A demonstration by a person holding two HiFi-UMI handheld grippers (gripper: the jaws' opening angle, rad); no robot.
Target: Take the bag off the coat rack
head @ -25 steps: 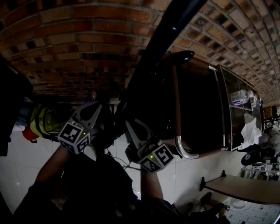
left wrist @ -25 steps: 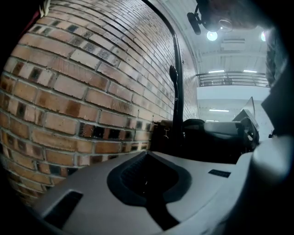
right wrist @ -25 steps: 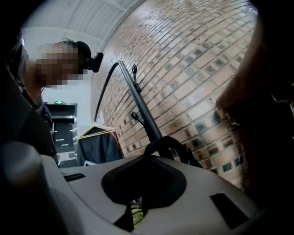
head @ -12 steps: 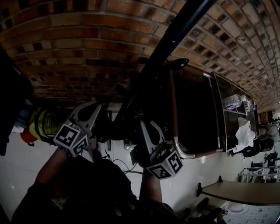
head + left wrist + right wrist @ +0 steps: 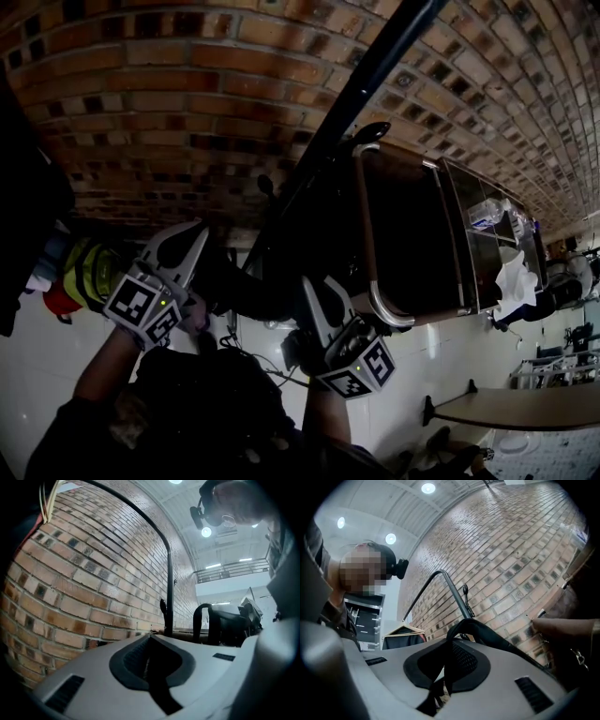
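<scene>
Now left gripper (image 5: 178, 246) and right gripper (image 5: 314, 286) stand higher; unhooking proceeds. Right fingers (image 5: 511, 667) pinch the bag strap (image 5: 487, 632) at 12 o'clock; left fingers (image 5: 93, 667) press together.

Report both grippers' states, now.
Left gripper: closed; what it holds, if anything, cannot be told.
Right gripper: closed on the bag's black fabric strap.

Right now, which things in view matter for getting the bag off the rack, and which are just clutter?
Job: bag, coat rack, left tongs, right tongs.
Lying about: cabinet, yellow clothing, white cloth, table.
</scene>
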